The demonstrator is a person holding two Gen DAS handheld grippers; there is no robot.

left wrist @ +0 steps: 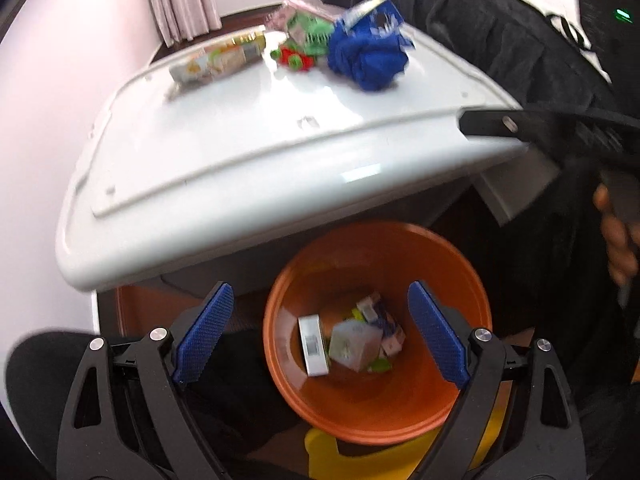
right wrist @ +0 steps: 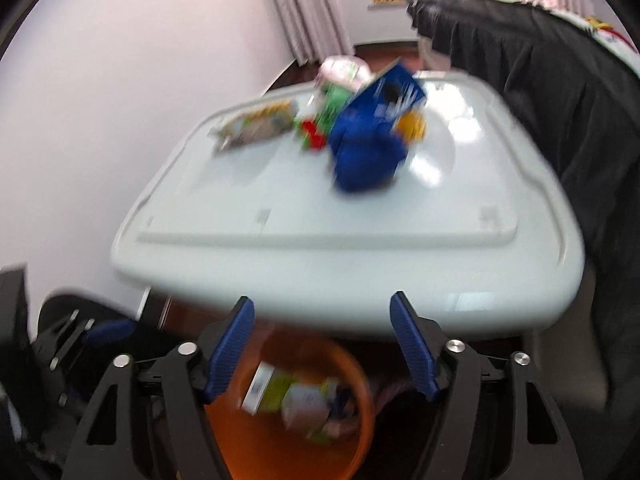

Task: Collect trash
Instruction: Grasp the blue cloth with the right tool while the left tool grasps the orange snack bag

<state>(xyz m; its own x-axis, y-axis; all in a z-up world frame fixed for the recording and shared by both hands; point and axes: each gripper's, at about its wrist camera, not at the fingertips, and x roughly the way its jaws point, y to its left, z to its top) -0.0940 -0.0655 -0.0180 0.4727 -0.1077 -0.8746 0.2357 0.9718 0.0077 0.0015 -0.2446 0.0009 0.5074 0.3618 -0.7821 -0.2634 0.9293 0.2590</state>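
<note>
A: What is on the white tabletop (left wrist: 248,148)?

B: Going left to right, I count three clear things. First is one flat snack wrapper (left wrist: 218,60). Next is one green and red crumpled wrapper (left wrist: 306,42). Last is one big blue crumpled bag (left wrist: 368,50). Something pink sits behind them, but it is too blurry to tell.

A: Where does the trash go?

B: One orange bin (left wrist: 472,292) stands on the floor, right in front of the tabletop. It has little boxes (left wrist: 352,342) and wrappers in it. They are jumbled, so I cannot count them.

A: What are the claws doing?

B: There are two. The left claw (left wrist: 320,332) is wide and holds nothing. It hangs right over the bin. The right claw (right wrist: 322,350) is wide too, with nothing in it. It is over the bin's edge, near the front of the tabletop.
</note>
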